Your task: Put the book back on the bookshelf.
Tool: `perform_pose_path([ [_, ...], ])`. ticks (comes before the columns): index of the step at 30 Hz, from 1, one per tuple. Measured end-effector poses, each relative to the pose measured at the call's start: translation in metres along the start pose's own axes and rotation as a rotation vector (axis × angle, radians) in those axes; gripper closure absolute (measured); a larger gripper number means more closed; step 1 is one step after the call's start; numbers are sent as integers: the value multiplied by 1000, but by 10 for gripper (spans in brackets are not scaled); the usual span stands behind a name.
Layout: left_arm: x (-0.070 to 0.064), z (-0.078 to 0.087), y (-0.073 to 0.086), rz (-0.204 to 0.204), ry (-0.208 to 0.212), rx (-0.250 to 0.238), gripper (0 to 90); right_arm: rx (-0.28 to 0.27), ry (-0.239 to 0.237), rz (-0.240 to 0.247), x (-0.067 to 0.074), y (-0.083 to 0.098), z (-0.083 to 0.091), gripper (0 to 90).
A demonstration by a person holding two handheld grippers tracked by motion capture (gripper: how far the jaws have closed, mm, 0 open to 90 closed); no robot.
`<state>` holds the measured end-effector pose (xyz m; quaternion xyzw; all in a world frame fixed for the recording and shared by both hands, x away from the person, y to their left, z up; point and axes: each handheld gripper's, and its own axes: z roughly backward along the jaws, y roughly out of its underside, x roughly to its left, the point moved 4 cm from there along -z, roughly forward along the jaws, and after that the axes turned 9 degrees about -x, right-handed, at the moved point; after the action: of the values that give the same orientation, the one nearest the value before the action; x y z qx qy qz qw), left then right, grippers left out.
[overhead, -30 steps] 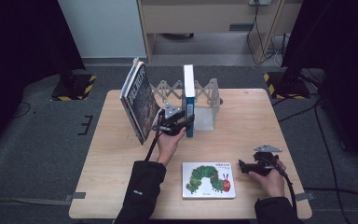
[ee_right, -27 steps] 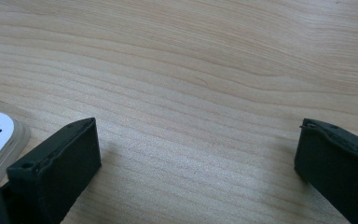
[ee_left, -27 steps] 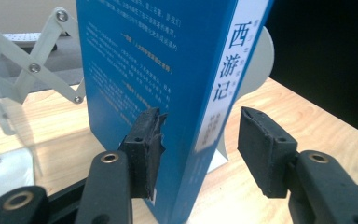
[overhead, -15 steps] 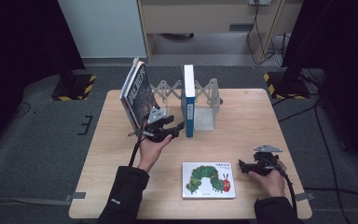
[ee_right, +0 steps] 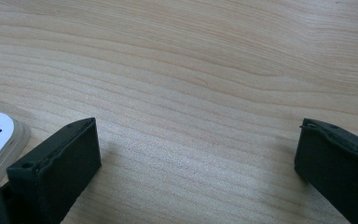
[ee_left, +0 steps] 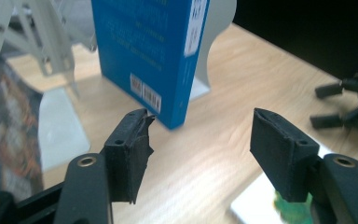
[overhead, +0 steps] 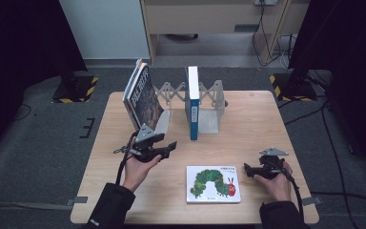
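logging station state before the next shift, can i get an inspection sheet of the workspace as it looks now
surface: wooden table, bare wood between items
job's things: blue book upright in the white expanding rack; dark book leaning at the rack's left end; caterpillar picture book flat near the front edge
clutter: nothing seen
grippers: left tool has just been opening, nothing between its jaws; right tool open, empty, low over the table
cables: one trails from each tool; more on the floor behind
surroundings: dark carpet, hazard-striped bases
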<state>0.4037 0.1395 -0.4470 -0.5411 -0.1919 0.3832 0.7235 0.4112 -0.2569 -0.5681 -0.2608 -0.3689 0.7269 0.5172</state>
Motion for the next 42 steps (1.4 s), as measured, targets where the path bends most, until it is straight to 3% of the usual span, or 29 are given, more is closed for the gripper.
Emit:
perform_pose_path([
  [6,-5,17,26,3,11,61,345,0,0,1,0,0,0,4],
  [8,-8,20,35,35,30,73,335,-1,0,3,0,0,0,4],
  [14,-14,16,55,73,54,108,316,-4,8,3,0,0,0,5],
  [19,-19,8,65,76,64,139,293,-5,10,0,1,0,0,22],
  [23,-24,1,75,59,77,170,293,-20,-4,-1,5,0,4,110],
  [25,-26,-1,78,58,85,184,293,-12,-9,7,7,-1,6,196],
  [27,-29,-4,81,49,94,196,292,0,-15,34,11,-3,9,221],
  [35,-39,-15,93,25,111,242,280,-43,-114,-3,37,-11,23,255],
  [37,-43,-18,96,18,121,252,279,-51,-148,9,46,-11,26,267],
  [42,-48,-22,101,5,133,273,264,-47,-182,6,58,-10,27,266],
])
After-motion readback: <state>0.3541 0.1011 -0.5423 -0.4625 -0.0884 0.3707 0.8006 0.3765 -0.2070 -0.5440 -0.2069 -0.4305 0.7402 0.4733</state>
